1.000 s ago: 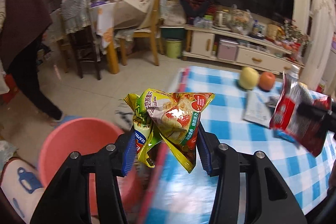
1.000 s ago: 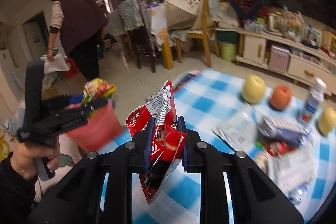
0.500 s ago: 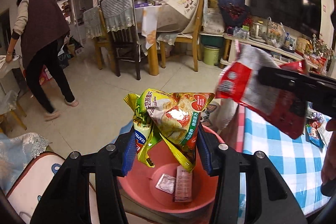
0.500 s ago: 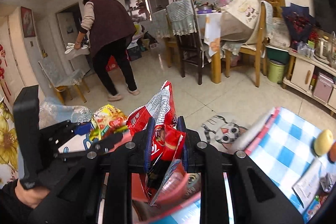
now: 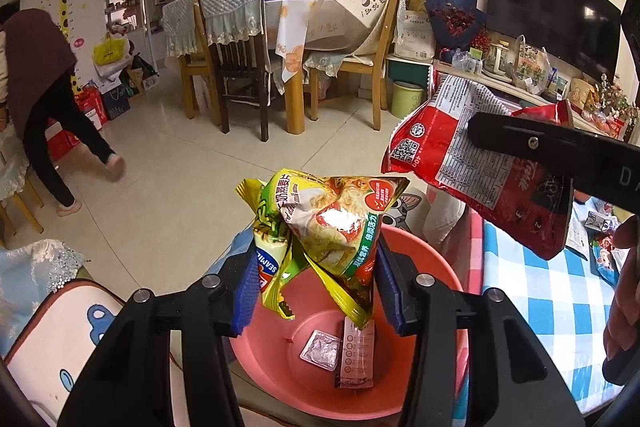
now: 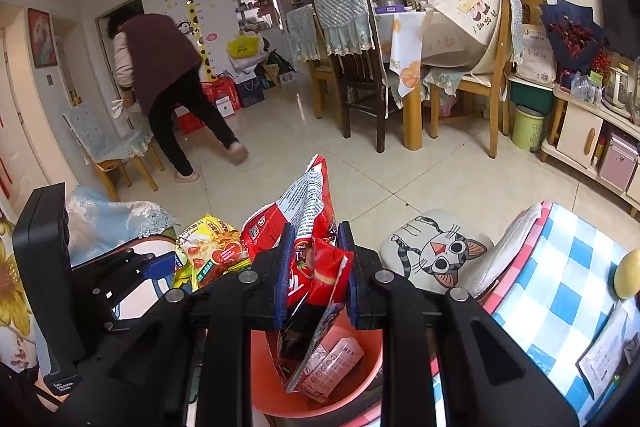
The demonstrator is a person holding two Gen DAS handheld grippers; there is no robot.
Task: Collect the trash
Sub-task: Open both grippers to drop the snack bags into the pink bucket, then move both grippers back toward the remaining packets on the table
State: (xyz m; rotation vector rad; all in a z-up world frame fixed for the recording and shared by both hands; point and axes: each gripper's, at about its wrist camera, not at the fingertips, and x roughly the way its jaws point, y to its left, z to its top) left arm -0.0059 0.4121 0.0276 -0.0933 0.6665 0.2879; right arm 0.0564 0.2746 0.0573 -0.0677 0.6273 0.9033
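My left gripper (image 5: 316, 291) is shut on a crumpled yellow-green snack bag (image 5: 332, 227), held just above a pink plastic basin (image 5: 424, 259). Two small packets (image 5: 348, 353) lie on the basin's bottom. My right gripper (image 6: 314, 275) is shut on a red snack bag (image 6: 308, 211), whose lower end hangs over the same pink basin (image 6: 340, 401). In the left wrist view the red snack bag (image 5: 460, 147) hangs to the right of the yellow one, clamped in the right gripper's black finger (image 5: 560, 143). The yellow bag (image 6: 208, 247) shows at the left in the right wrist view.
A blue-checked table (image 5: 552, 307) lies to the right, with papers and wrappers on it. A cat-face cushion (image 6: 436, 251) sits beside it. A person (image 6: 168, 75) bends over across the tiled floor. A dining table with chairs (image 5: 280, 39) stands beyond.
Both grippers have swung left from over the checked table to above the pink basin, each still clamped on its bag. The person in the background has walked further away.
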